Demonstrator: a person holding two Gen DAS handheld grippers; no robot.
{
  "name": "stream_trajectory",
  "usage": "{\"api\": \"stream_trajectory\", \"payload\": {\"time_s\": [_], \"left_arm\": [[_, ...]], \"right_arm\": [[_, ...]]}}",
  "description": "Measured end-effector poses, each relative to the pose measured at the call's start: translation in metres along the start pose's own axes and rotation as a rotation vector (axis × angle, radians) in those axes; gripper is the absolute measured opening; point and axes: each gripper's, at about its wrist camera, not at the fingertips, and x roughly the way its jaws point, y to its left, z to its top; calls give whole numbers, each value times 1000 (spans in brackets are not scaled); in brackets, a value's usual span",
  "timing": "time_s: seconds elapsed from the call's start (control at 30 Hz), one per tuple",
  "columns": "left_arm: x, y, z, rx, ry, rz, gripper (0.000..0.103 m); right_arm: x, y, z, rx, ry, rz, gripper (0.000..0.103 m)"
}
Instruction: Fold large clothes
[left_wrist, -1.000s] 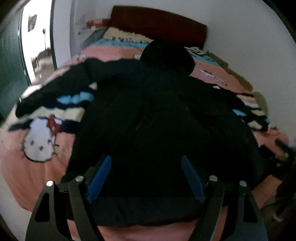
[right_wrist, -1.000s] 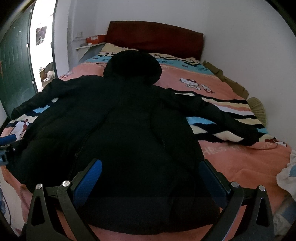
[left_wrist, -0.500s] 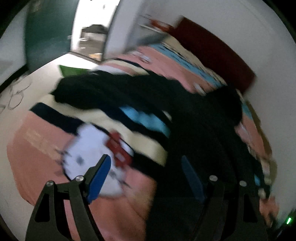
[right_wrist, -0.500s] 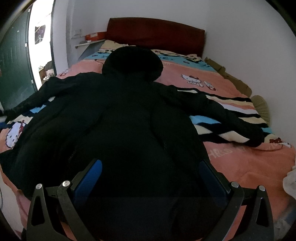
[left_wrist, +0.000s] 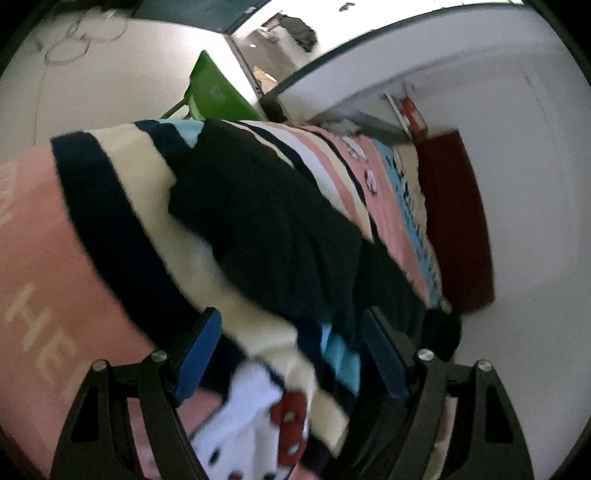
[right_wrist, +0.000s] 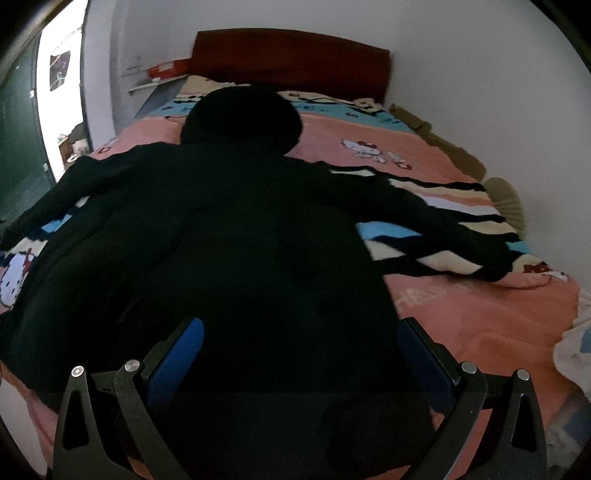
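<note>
The right gripper (right_wrist: 301, 354) is seen with jaws spread wide, nothing between them, hovering level over the hem of a black hooded jacket (right_wrist: 229, 236), which lies spread flat on the pink blanket (right_wrist: 480, 317), hood toward the dark red headboard (right_wrist: 291, 55). Only the right wrist view shows the whole garment. In the blurred left wrist view, the left gripper (left_wrist: 291, 350) is likewise parted and empty, rolled sideways above the jacket's left sleeve (left_wrist: 258, 221); a green chair (left_wrist: 210, 92) is recorded beyond.
</note>
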Motion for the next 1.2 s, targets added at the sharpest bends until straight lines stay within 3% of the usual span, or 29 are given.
{"api": "stream_trajectory", "payload": {"time_s": [0.1, 0.33, 0.4, 0.47, 0.57, 0.93, 1.2], "left_arm": [[13, 2, 14, -45, -11, -8, 77], [48, 11, 32, -124, -49, 70, 72], [54, 10, 34, -120, -57, 86, 61], [61, 10, 37, -121, -53, 106, 31], [62, 6, 40, -104, -54, 100, 13], [8, -106, 21, 192, -152, 74, 9], [-15, -233, -52, 450, -161, 12, 9]], "right_arm": [[-3, -10, 4, 18, -9, -30, 102], [-1, -28, 12, 55, -15, -84, 102], [-1, -31, 14, 53, -26, -104, 102], [-2, -33, 15, 47, -32, -113, 102], [-2, -36, 17, 40, -38, -114, 102], [-2, -67, 26, 59, -115, -54, 102], [19, -99, 32, 86, -167, 30, 102]]}}
